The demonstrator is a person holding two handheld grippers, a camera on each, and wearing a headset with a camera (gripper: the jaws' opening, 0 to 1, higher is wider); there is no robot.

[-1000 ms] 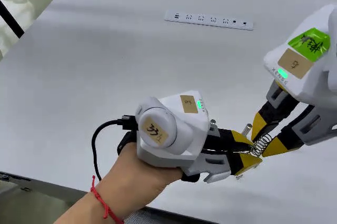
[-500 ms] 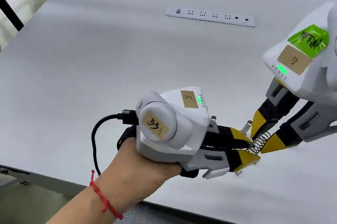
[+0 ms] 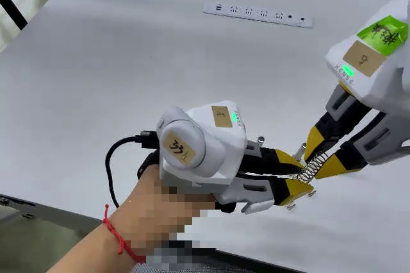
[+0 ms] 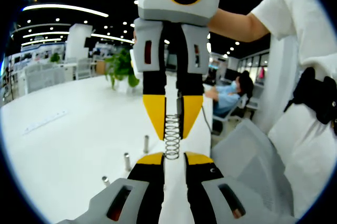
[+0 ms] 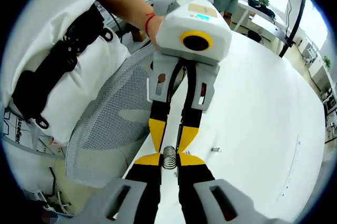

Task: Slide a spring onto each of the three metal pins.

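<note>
The right gripper (image 3: 314,164) runs off the head view's right edge — its body cut short. Two pins (image 3: 300,151) poke up behind the left gripper (image 3: 302,175), their lower parts hidden. Both ends of the spring (image 4: 172,134) are buried between jaw tips.

The left tool (image 3: 301,175) is showing a rounded white shell, black jaws tipped in yellow, a tan handwritten label (image 3: 180,150) on its end cap and a small green light (image 3: 234,117) glowing on top. A black cable (image 3: 118,157) is looping out of its rear. The right tool (image 3: 313,165) is carrying the same colours, plus a green sticker (image 3: 383,33). The person is wearing a red string (image 3: 115,234) round the wrist, a white short sleeve (image 4: 284,3) and a black pouch (image 5: 58,71) at the waist.
</note>
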